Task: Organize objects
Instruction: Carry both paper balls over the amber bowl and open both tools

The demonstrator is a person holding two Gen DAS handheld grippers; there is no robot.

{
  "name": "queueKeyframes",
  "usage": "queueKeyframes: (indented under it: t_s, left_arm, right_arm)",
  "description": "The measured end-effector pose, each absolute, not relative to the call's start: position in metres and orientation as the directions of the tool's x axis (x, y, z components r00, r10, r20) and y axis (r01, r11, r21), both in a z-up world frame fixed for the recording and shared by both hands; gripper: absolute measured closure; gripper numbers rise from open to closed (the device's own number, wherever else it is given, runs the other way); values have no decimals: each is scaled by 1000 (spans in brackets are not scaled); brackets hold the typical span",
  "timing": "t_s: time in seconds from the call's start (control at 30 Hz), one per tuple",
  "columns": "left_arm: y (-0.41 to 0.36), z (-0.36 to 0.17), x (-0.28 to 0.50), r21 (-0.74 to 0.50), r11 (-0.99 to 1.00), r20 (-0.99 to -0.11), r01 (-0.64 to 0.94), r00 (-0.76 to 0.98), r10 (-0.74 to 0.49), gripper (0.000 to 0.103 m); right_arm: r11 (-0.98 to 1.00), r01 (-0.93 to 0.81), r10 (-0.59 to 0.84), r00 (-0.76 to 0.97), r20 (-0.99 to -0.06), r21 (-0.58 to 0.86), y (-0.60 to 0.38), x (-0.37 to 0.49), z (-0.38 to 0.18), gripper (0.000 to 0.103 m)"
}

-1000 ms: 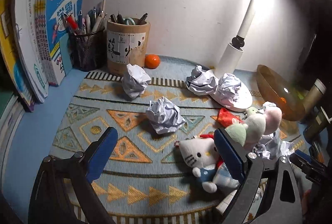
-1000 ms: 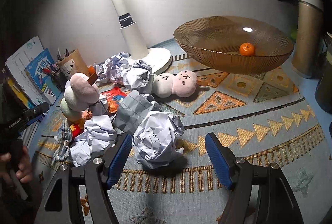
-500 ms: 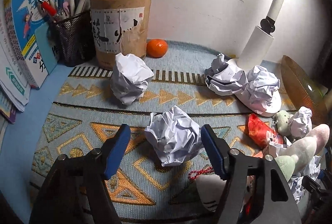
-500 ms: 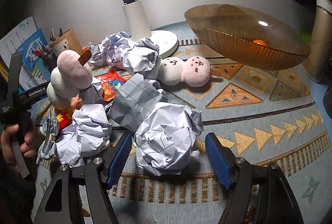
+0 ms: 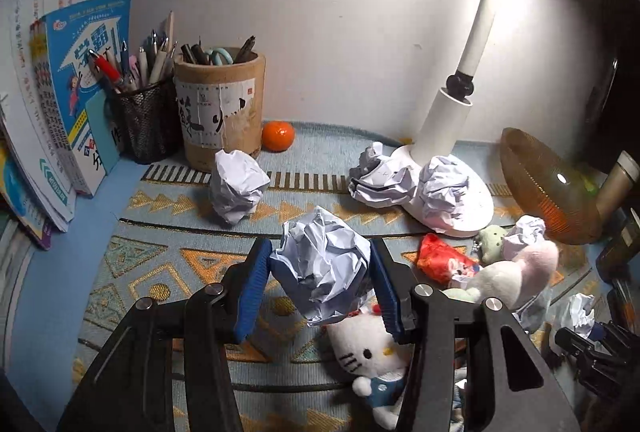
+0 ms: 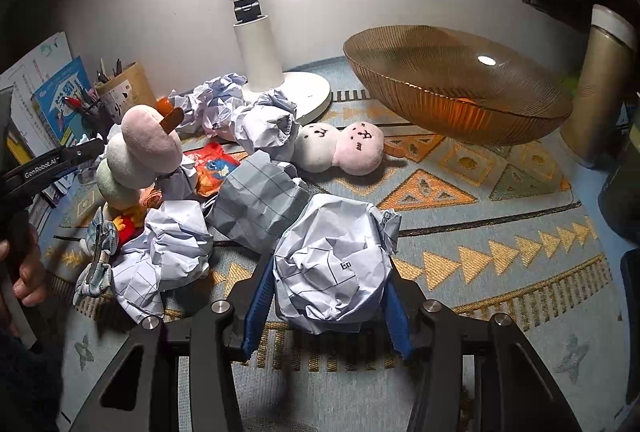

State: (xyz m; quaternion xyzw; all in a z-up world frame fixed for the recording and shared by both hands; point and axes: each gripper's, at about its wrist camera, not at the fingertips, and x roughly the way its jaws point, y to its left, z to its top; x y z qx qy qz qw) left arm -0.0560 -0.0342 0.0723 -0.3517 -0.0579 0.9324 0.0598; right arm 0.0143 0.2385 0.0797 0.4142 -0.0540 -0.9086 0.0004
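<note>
In the left wrist view a crumpled white paper ball sits between the blue pads of my left gripper. The jaws are closing and both pads press its sides; it hangs above a white cat plush. The right wrist view shows my right gripper, its jaws also closing, pinching a larger paper ball with printed lines low over the patterned mat. More paper balls lie loose on the mat.
An amber glass bowl with an orange inside stands at the right, beside a gold bottle. A white lamp base holds two paper balls. Pen holders, books, an orange and plush toys crowd the rest.
My left gripper went forward to a paper ball, closed on it and drew it back and up over the cat plush. My right gripper closed on the ball in front of it.
</note>
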Motion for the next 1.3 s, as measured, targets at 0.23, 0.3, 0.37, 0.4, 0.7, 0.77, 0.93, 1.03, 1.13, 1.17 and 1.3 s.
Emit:
queueKeyframes:
  t_s: [0.23, 0.3, 0.37, 0.4, 0.7, 0.77, 0.93, 1.03, 1.13, 1.17, 1.3]
  left_arm:
    - [-2, 109, -29, -168, -973, -594, -158, -772, 228, 57]
    - [13, 118, -23, -177, -965, -590, -195, -764, 262, 57]
    - [32, 126, -17, -179, -957, -585, -229, -757, 290, 57]
    - [41, 130, -16, -175, -953, -583, -248, -754, 303, 57]
    - [149, 157, -42, -161, -908, -591, -386, -699, 402, 57]
    - [175, 159, -50, -150, -899, -597, -412, -686, 415, 57]
    - [229, 142, -86, -178, -884, -632, -433, -638, 440, 57]
    - [244, 125, -106, -191, -890, -652, -415, -624, 431, 57]
    - [252, 115, -120, -194, -895, -657, -401, -624, 422, 53]
    - [253, 112, -123, -192, -898, -657, -395, -628, 417, 46]
    - [244, 106, -131, -224, -906, -643, -359, -644, 415, 22]
  right_arm:
    - [-994, -101, 47, -679, -733, 29, 252, 30, 102, 54]
    - [-993, -112, 58, -687, -724, 26, 258, 34, 107, 54]
    - [-992, -127, 78, -695, -714, 16, 262, 37, 112, 54]
    - [-991, -136, 92, -699, -709, 6, 265, 38, 114, 54]
    - [-978, -206, 134, -771, -622, 44, 320, 26, 158, 54]
    - [-969, -226, 125, -800, -587, 101, 346, 17, 174, 54]
    - [-951, -249, 95, -802, -589, 186, 392, -28, 181, 54]
    - [-939, -256, 56, -772, -634, 229, 408, -58, 169, 54]
    - [-930, -279, 56, -751, -657, 240, 416, -78, 157, 50]
    - [-927, -281, 52, -749, -661, 246, 417, -82, 153, 39]
    - [-918, -296, 46, -741, -670, 265, 424, -85, 144, 35]
